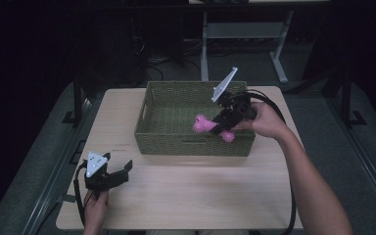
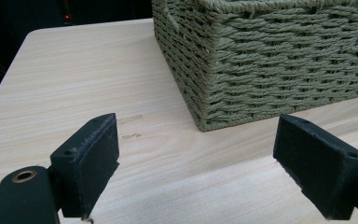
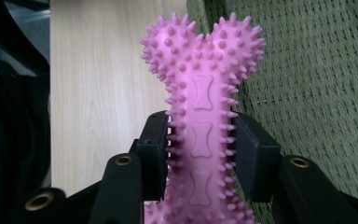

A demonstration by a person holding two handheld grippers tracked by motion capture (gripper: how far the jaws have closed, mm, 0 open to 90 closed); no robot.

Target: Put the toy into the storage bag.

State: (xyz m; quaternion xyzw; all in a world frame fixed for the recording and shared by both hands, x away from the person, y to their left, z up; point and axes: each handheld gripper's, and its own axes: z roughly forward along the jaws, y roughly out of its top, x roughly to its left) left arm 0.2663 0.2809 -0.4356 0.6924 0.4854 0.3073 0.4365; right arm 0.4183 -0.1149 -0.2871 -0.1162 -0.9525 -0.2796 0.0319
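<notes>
Pink toy bone over the basket

Right hand-held gripper (image 1: 221, 125) pinches the pink toy bone (image 1: 206, 126) above the basket (image 1: 176, 142); left hand-held gripper (image 1: 120, 169) spread, near the basket's corner.

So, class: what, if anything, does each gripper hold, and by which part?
The right gripper holds the pink spiky bone toy by its narrow middle shaft, jaws on either side, over the woven basket. The left gripper holds nothing; its jaws stand open.
</notes>
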